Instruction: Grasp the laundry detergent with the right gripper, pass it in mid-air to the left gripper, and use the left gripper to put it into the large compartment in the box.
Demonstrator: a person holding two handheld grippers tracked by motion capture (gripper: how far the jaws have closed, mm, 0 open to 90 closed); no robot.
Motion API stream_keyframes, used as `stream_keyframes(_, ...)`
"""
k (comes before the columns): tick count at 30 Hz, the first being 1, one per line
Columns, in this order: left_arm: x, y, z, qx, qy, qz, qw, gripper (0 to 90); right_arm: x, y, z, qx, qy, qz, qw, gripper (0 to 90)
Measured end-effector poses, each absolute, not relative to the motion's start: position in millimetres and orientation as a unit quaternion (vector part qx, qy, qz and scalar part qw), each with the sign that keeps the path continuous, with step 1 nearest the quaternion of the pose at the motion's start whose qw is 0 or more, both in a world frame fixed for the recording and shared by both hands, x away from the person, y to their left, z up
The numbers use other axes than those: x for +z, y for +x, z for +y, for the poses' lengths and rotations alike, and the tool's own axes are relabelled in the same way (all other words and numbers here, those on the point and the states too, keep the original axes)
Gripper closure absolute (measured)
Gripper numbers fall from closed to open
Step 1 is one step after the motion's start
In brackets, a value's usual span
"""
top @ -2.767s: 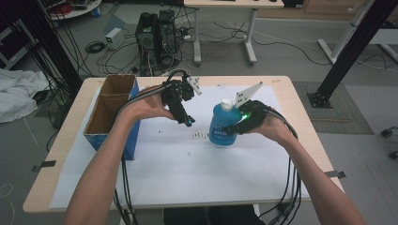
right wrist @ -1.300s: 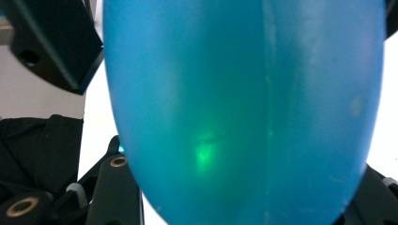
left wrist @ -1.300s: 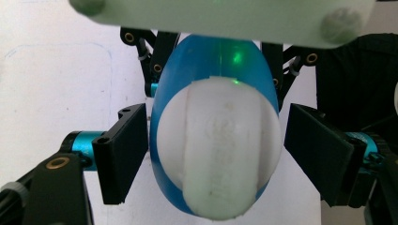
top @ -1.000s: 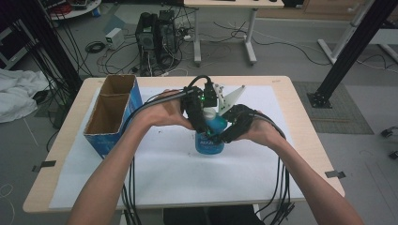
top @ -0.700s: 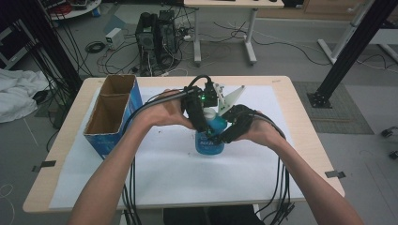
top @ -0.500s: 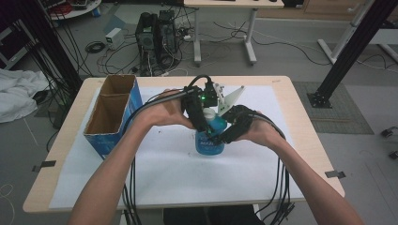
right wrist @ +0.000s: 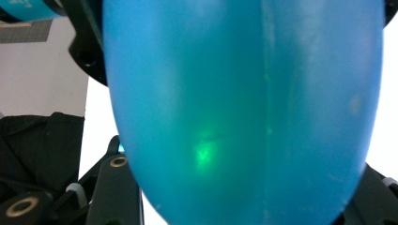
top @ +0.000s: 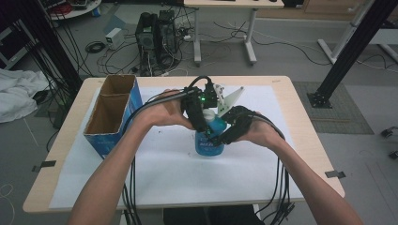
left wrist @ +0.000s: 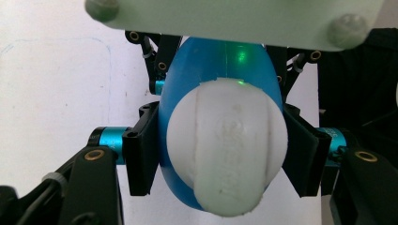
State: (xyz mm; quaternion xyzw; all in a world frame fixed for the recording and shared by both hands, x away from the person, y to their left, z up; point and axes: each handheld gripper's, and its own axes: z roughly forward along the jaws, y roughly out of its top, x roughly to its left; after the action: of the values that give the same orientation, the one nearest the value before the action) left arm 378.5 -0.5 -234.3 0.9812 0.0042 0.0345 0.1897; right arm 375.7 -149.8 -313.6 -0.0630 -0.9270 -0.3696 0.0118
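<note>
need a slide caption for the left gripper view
Left gripper clamped on the white cap of a blue bottle, seen from above.

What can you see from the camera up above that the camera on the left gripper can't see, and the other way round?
From above: the cardboard box on the table, both forearms, and the right gripper clamped on the blue bottle, low on its body.

From the left gripper view: the bottle's white cap close up, with raised lettering too blurred to read, and a black pad pressed against each side of it.

Both show the bottle and the left gripper, whose jaws have just been closing on the cap.
</note>
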Motion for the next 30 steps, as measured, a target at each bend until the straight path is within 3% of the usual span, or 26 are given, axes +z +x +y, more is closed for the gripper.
stream_keyframes(9, -235.8, 377.7, 0.0, 0.034, 0.980, 0.006, 0.197, 38.3, -314.1, 376.0, -150.5, -0.371, -0.064, -0.926, 0.009, 45.1)
stream_keyframes(10, -236.5, 378.0, -0.3, 0.032, 0.980, 0.007, 0.197, 38.3, -315.3, 379.5, -151.1, -0.368, -0.050, -0.929, -0.011, 45.0)
stream_keyframes(12, -238.1, 378.5, -0.8, 0.029, 0.981, 0.010, 0.193, 38.3, -315.7, 377.1, -150.4, -0.367, -0.057, -0.928, 0.013, 44.9)
stream_keyframes(30, -239.8, 377.5, -1.0, 0.025, 0.981, 0.007, 0.194, 38.4, -320.7, 376.4, -150.4, -0.376, -0.056, -0.925, 0.021, 43.5)
